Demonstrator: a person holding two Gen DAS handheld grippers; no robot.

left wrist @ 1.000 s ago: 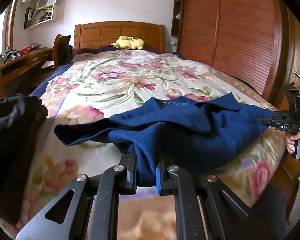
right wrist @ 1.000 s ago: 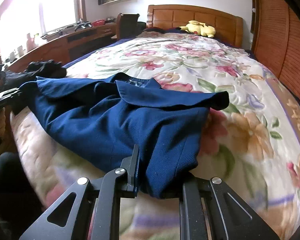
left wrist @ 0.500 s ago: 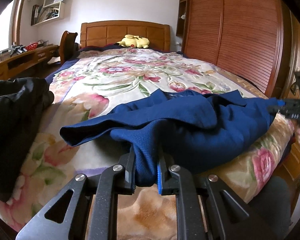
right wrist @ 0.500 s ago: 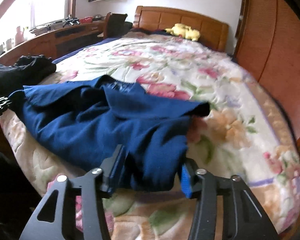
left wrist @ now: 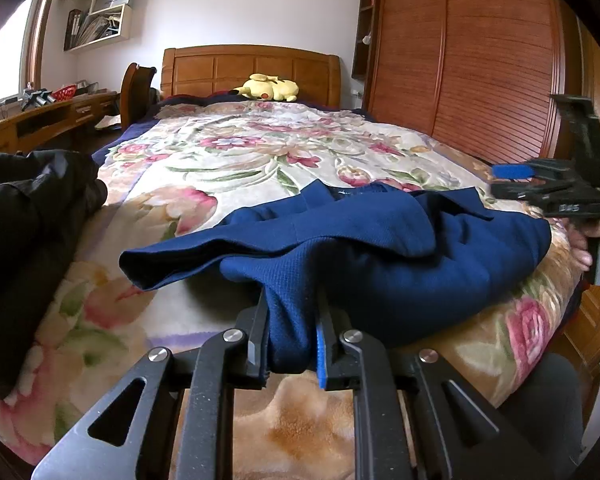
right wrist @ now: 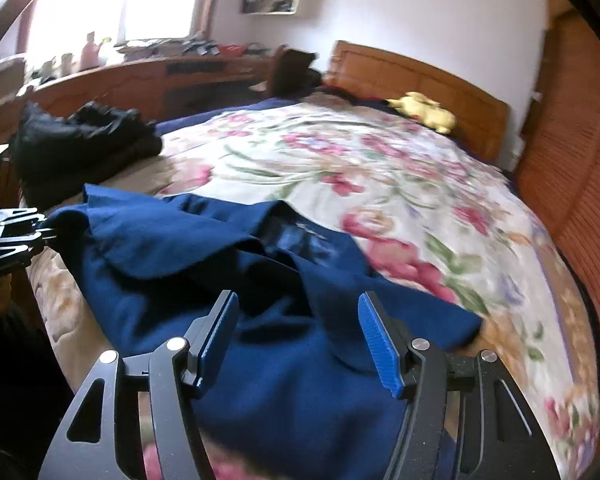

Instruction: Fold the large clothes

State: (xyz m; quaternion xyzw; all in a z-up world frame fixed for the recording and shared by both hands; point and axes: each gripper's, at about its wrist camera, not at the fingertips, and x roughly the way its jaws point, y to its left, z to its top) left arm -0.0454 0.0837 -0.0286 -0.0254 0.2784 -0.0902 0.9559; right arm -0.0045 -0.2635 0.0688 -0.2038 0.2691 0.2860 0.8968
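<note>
Navy garment (left wrist: 380,248), a thick textured knit, lies rumpled across the foot end of the bed's floral quilt (left wrist: 240,160), its collar and lapel-like flaps turned over the body. The left gripper (left wrist: 292,344) pinches a bunched fold of its hem between narrow fingers. The right gripper (right wrist: 300,340) hovers over the other end with blue ribbed pads spread wide; its jaws have just been opening, and nothing is clamped between them. Black clothing (left wrist: 28,220) sits heaped at the quilt's edge. A yellow plush toy (left wrist: 268,88) rests by the wooden headboard (left wrist: 252,68).
</note>
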